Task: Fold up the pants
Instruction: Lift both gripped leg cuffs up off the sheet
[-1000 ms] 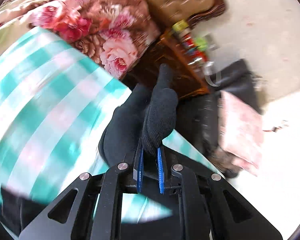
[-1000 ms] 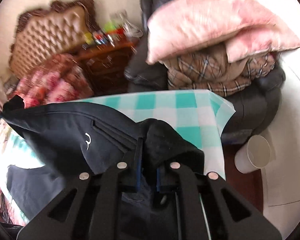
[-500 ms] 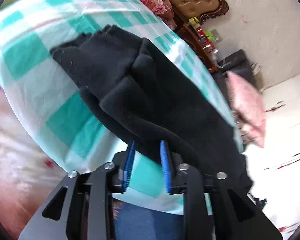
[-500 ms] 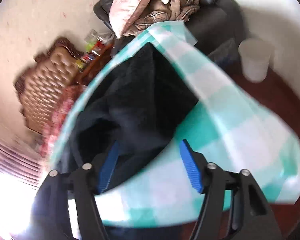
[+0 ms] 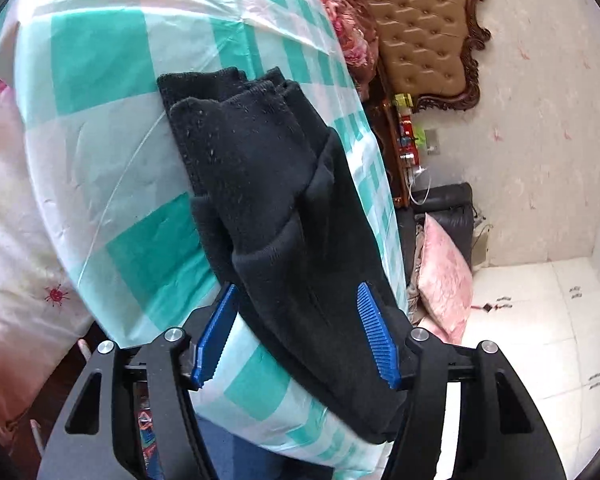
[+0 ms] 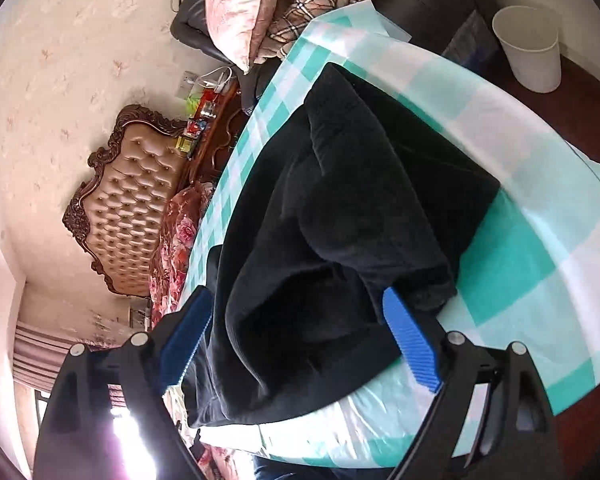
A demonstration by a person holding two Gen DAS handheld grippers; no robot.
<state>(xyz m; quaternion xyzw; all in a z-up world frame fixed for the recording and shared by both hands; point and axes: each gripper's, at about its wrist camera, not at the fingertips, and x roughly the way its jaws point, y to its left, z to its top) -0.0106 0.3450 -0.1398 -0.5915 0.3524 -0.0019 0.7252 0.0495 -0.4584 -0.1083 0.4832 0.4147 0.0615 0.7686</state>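
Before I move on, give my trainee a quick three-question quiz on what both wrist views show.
1. True or false: the left gripper is clamped on the black pants.
2. What do the pants lie on? A) bare wood B) teal-and-white checked cloth C) pink pillow
3. Fill in: in the right wrist view, the right gripper fingers are spread ____ around the near edge of the pants.

Key
1. False: both blue fingers stand apart on either side of the fabric.
2. B
3. open
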